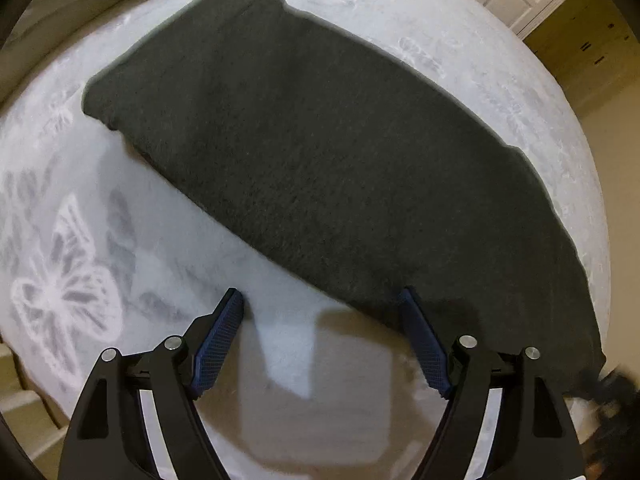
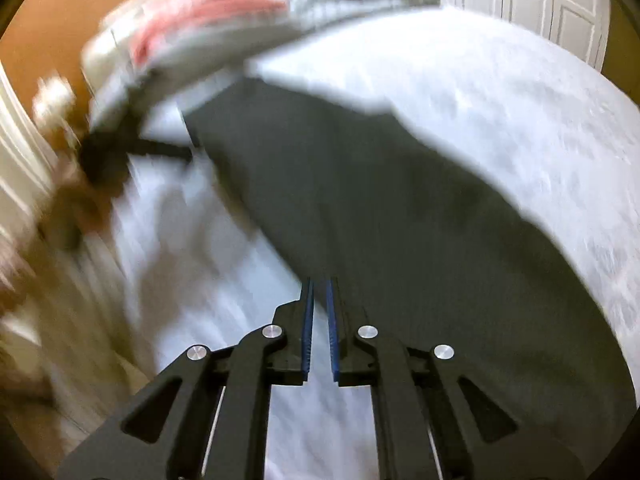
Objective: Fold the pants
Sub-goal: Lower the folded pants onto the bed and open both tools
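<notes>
Dark grey pants [image 1: 320, 140] lie flat as a long folded band on a white bedspread [image 1: 60, 240] with a butterfly pattern. My left gripper [image 1: 320, 294] hangs open and wide just above the pants' near edge. Its right fingertip [image 1: 410, 300] is over the cloth and its left fingertip [image 1: 234, 300] is over the bare bedspread. In the right wrist view the pants [image 2: 380, 220] run away from my right gripper [image 2: 319, 280]. That gripper is shut, its blue pads pinching the near edge of the pants at the tips. This view is blurred.
A blurred pile of pink and grey clothes [image 2: 200, 12] lies at the far end of the bed. White panelled doors [image 2: 540, 0] stand behind it. A dark blurred shape [image 2: 108, 152] sits at the bed's left side. A wooden floor [image 1: 580, 48] lies beyond the bed's edge.
</notes>
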The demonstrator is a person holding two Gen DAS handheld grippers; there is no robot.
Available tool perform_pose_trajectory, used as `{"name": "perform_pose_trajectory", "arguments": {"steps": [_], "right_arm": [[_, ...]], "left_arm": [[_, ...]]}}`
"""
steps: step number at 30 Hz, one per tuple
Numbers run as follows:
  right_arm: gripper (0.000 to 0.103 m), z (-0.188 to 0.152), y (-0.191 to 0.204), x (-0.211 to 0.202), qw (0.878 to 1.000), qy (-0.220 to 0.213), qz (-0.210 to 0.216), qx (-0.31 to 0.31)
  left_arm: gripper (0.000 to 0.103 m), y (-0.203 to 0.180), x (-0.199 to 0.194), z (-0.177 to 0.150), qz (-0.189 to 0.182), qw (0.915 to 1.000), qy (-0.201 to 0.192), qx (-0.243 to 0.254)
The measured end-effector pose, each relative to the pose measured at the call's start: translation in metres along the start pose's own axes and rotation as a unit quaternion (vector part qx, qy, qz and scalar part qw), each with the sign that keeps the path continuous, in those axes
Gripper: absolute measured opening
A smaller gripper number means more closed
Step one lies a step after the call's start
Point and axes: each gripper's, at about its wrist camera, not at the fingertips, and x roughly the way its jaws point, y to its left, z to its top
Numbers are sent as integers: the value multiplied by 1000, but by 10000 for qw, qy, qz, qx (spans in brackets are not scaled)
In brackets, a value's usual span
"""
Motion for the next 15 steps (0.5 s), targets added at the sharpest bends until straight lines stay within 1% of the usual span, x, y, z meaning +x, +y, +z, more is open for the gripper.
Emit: {"name": "perform_pose_trajectory", "arguments": {"steps": [1,2,3,4,5,7,8,9,10,11,12,14,15], "right_arm": [[7,20,-9,6,9997,-77,-4,236],[8,36,-18,18,9990,-34,24,441],[8,48,-25,30,9983,44,28,586],[8,62,-28,53,9977,180,20,658],[7,71,-29,70,9975,285,-17,644],[7,88,-42,117,9946,558,-569,670],[3,91,-55,137,9894,718,-913,869],[0,91,-66,143,9872,716,-912,1093],[0,94,-76,135,9857,452,-742,1445],[1,95,-80,120,9835,225,-721,1644],[8,94,-83,100,9816,-5,-759,1754],[8,78,-93,37,9772,-441,-964,1839],[13,71,-98,16,9747,-535,-1081,1884]], "left_arm": [[78,-4,-3,0,103,9999,-27,119],[79,-7,-2,0,233,9993,-50,275],[79,-8,-1,0,279,9991,-38,319],[79,-8,-1,-1,296,9990,-42,329],[80,-8,-1,0,310,9989,-32,349],[81,-6,0,2,283,9991,-12,323],[82,-5,-1,3,283,9991,-21,311],[82,-6,-3,5,274,9992,-66,299],[82,-6,-5,6,244,9993,-117,268],[82,-7,-8,7,154,9994,-163,250],[82,-8,-9,7,66,9994,-202,257],[82,-13,-17,8,-42,9987,-364,357],[82,-17,-21,9,4,9978,-503,432]]}}
